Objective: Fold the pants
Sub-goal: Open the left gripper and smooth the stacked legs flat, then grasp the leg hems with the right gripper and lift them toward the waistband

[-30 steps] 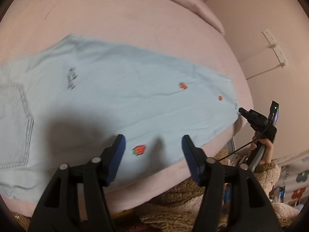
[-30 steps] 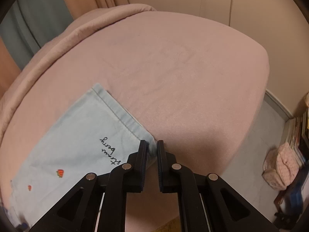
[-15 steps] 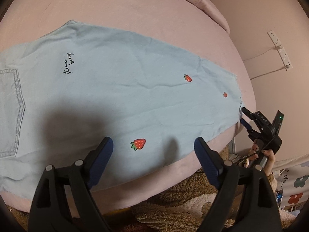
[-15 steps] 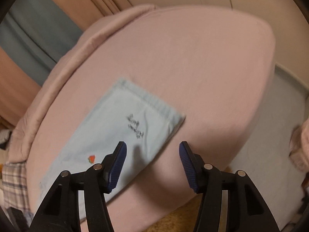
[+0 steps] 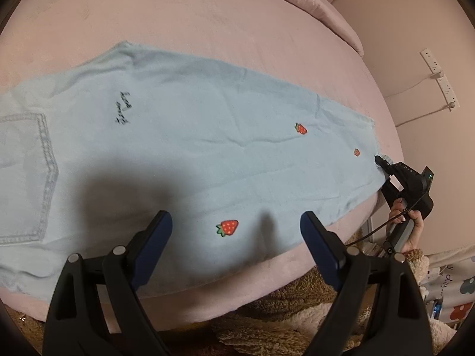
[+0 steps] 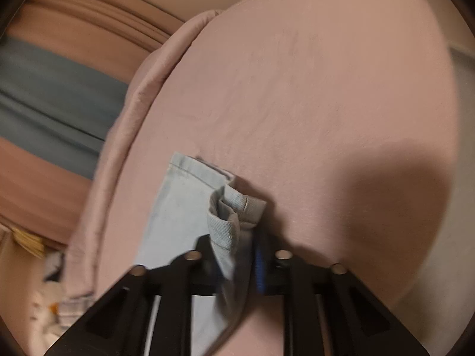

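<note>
The pants [image 5: 184, 154], pale blue denim, lie spread flat across my pink bed [image 5: 207, 23], running from the back pocket [image 5: 26, 175] at the far left to the leg hem at the right edge of the mattress. Just right of the pocket there is a small line of dark script [image 5: 123, 108] on the cloth. Below it, my left gripper [image 5: 236, 231] hovers over the near edge of the pants with its jaws wide apart, and nothing is between them; a large strawberry patch [image 5: 227, 227] on the fabric shows in the gap. Two smaller strawberries [image 5: 301, 128] sit farther along the leg toward the hem. At that hem, on the right, my right gripper [image 5: 381, 163] has its tip at the corner of the cloth, and my right hand [image 5: 405, 222] grips its handle below the mattress edge. Under the bed's edge lies a shaggy brown and cream rug [image 5: 282, 311], and on the wall at the far right hang white power strips [image 5: 439, 80] with a cable.

Seen from my right wrist, the picture is blurred, but the hem corner [image 6: 234, 213] is bunched and folded up between my jaws. They are closing on it, the pads [image 6: 259, 264] pressing the denim, while the rest of the leg trails back to the left over the pink bed.
</note>
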Action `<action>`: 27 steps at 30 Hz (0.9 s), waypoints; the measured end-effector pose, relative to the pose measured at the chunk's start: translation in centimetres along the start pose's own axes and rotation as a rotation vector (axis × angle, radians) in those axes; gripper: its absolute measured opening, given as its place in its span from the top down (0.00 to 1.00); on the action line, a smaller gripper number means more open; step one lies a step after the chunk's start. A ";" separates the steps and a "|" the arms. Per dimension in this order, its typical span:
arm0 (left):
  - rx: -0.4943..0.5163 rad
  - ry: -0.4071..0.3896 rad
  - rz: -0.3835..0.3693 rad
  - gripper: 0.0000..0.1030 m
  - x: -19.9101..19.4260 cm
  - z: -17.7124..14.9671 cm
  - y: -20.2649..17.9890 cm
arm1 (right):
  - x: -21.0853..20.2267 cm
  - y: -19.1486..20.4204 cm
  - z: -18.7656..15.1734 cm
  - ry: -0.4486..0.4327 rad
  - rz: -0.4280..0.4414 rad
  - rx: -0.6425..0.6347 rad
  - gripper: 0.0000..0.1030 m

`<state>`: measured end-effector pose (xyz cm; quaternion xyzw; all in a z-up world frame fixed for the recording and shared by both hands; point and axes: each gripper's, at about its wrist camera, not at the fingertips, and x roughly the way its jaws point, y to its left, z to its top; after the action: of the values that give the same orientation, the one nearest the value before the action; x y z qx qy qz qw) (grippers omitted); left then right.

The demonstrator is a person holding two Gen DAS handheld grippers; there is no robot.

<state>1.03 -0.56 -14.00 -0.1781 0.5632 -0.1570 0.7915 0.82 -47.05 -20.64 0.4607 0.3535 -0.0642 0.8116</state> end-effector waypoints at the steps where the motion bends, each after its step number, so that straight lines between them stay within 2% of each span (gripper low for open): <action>1: 0.002 -0.010 0.014 0.14 -0.3 0.0 -0.1 | 0.0 0.0 -0.1 0.001 0.007 0.006 0.89; 7: -0.002 -0.053 0.079 0.14 -1.6 0.2 0.2 | -1.9 2.4 -0.3 -0.054 0.018 -0.026 0.91; 12: -0.009 -0.092 0.096 0.14 -2.7 0.3 0.6 | -3.9 8.4 -0.1 -0.128 0.053 -0.182 0.91; 16: -0.016 -0.120 0.100 0.14 -3.4 0.5 0.9 | -6.0 14.7 -1.7 -0.171 0.111 -0.357 0.91; 22: -0.035 -0.144 0.112 0.14 -4.4 0.2 1.9 | -6.3 21.7 -6.1 -0.113 0.213 -0.569 0.91; 27: -0.058 -0.155 0.118 0.14 -5.2 -0.2 2.9 | -4.2 25.4 -11.4 0.012 0.255 -0.730 0.91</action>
<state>-0.64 4.30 -11.01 -0.1791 0.5141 -0.0794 0.8351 2.79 -24.49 -3.84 0.1820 0.2978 0.1700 0.9216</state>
